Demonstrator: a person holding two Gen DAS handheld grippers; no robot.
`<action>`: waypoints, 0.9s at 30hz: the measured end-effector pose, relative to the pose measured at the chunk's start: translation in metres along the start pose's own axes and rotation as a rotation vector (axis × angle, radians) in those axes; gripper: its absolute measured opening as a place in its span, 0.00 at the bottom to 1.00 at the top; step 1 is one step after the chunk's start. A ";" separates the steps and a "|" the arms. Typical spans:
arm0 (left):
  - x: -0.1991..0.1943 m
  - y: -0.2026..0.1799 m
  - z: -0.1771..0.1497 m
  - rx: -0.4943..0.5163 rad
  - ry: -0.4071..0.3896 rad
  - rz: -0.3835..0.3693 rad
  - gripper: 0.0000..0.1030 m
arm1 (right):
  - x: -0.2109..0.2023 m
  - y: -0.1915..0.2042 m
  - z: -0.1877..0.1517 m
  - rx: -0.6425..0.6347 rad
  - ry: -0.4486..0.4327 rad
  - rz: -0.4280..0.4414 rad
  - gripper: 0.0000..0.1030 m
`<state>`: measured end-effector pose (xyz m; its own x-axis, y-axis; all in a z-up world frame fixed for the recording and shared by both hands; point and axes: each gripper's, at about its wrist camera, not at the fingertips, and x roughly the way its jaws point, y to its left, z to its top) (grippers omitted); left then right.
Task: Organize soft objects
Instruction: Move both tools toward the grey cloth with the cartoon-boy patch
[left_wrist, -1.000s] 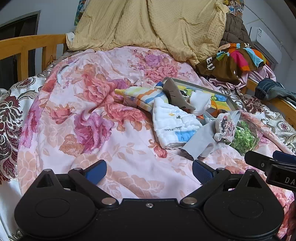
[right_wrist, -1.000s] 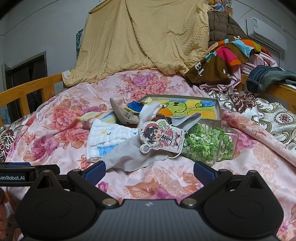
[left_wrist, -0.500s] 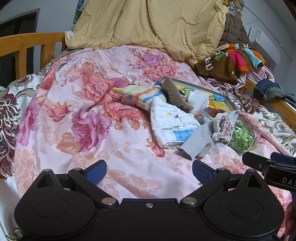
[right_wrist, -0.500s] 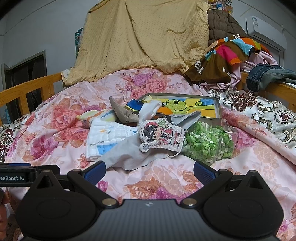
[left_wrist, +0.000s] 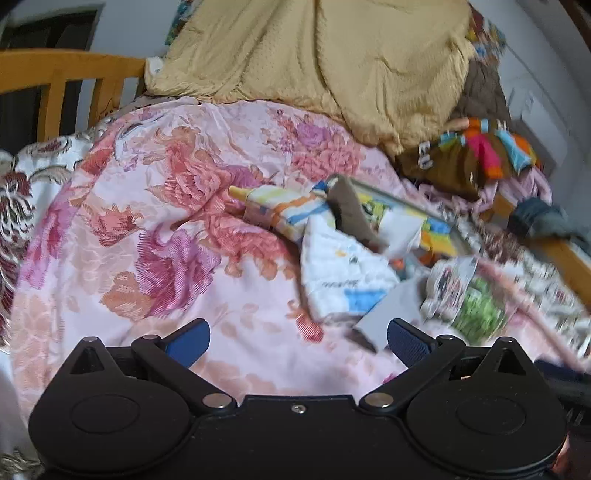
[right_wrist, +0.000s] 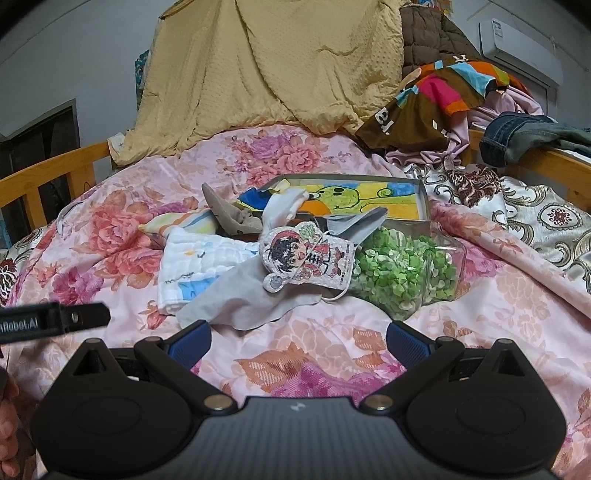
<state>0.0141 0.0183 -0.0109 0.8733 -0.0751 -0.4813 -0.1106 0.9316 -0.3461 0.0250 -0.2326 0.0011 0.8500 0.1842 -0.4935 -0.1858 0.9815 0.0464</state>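
Both grippers hung empty over the near edge of the floral quilt (right_wrist: 122, 229): left gripper (left_wrist: 298, 338) and right gripper (right_wrist: 298, 338) with fingers spread wide. The soft objects lay heaped at mid-bed: a grey cloth (right_wrist: 243, 295) nearest, a white quilted cloth (right_wrist: 199, 258) under it, a cartoon-printed pouch (right_wrist: 306, 258) on top, a striped cloth (right_wrist: 181, 223) behind. Judged step: approach and pick. A clean pick probably called for pinching the grey cloth's free near corner and lifting slowly, since the pouch rested on it. Obstacles: a bag of green pieces (right_wrist: 402, 273) touching the heap; a picture-lined tray (right_wrist: 423, 201) behind. The left view was blurred.
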 end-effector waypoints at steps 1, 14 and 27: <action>0.001 0.001 0.001 -0.024 -0.004 -0.008 0.99 | 0.000 0.000 0.000 0.000 0.002 0.000 1.00; 0.026 -0.032 0.024 0.275 0.017 -0.051 0.99 | 0.015 -0.004 0.017 -0.061 -0.031 0.001 1.00; 0.058 -0.072 0.015 0.566 0.111 -0.196 0.99 | 0.077 -0.027 0.053 -0.215 -0.041 0.051 1.00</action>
<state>0.0800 -0.0472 -0.0017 0.7938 -0.2723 -0.5438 0.3429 0.9389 0.0305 0.1213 -0.2419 0.0077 0.8553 0.2396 -0.4593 -0.3263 0.9379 -0.1182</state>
